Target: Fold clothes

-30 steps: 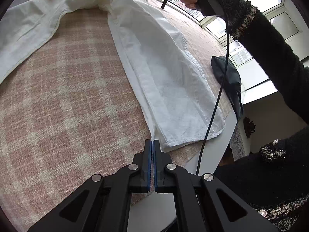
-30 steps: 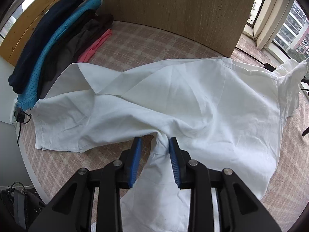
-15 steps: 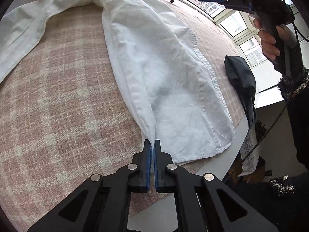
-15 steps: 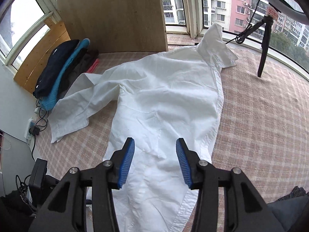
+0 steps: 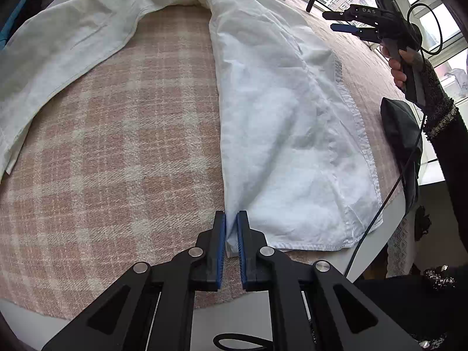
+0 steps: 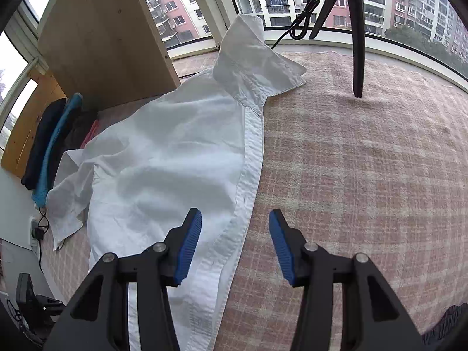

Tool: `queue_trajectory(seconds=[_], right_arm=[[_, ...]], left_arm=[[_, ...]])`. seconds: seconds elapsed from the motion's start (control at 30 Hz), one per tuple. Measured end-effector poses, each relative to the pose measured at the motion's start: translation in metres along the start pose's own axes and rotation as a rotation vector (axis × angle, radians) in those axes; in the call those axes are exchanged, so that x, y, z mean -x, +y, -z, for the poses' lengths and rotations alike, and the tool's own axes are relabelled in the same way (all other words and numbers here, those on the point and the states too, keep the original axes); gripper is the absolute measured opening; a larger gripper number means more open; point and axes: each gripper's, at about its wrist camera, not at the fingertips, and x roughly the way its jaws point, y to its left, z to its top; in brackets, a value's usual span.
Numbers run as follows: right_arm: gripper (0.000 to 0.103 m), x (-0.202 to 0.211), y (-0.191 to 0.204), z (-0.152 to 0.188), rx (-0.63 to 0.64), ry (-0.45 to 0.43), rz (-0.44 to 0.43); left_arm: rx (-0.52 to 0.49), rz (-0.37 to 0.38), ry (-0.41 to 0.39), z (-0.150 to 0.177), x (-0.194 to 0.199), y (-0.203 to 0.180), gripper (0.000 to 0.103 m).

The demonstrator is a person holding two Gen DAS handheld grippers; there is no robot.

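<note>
A white button shirt (image 5: 286, 111) lies spread lengthwise on the pink plaid cloth (image 5: 117, 146), one sleeve (image 5: 58, 44) stretched out to the left. My left gripper (image 5: 231, 219) sits at the shirt's bottom hem corner. Its blue pads are slightly parted, with the corner of fabric lying between them. The right gripper (image 6: 235, 219) hovers wide open above the shirt's button placket (image 6: 251, 152), holding nothing. It also shows in the left wrist view as the right gripper (image 5: 348, 22), held in a person's hand high over the table. The collar (image 6: 254, 58) stands up at the far end.
A stack of dark, blue and pink clothes (image 6: 55, 140) lies by a wooden board (image 6: 96, 38) at the far left. A black tripod leg (image 6: 358, 44) stands on the plaid cloth (image 6: 365, 161) near the window. A dark garment (image 5: 400, 128) hangs at the table's right edge.
The right gripper let go near the shirt's armpit, rose and swung right over the placket, opening wider. The left gripper's pads, pressed together at the hem before, have parted slightly.
</note>
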Motion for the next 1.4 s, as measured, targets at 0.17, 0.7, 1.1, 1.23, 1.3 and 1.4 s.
queue_trajectory(seconds=[0.17, 0.7, 1.1, 1.23, 1.3, 1.4], right_arm=[[0.048, -0.022, -0.011, -0.042, 0.045, -0.003, -0.01], [0.048, -0.12, 0.065, -0.129, 0.488, 0.057, 0.153], [0.046, -0.139, 0.13, -0.136, 1.039, 0.031, 0.164], [0.046, -0.14, 0.131, -0.137, 1.087, 0.149, 0.02], [0.046, -0.145, 0.131, -0.141, 1.099, 0.158, 0.036], [0.046, -0.15, 0.132, -0.142, 1.113, 0.171, 0.042]], left_arm=[[0.027, -0.076, -0.129, -0.003, 0.047, -0.018, 0.006], [0.163, -0.027, -0.044, -0.039, -0.034, -0.04, 0.003], [0.183, -0.021, -0.042, -0.037, -0.033, -0.047, 0.003], [0.212, -0.007, -0.042, -0.034, -0.038, -0.064, 0.003], [0.203, -0.009, -0.038, -0.035, -0.038, -0.067, 0.003], [0.191, -0.012, -0.033, -0.038, -0.036, -0.066, 0.003]])
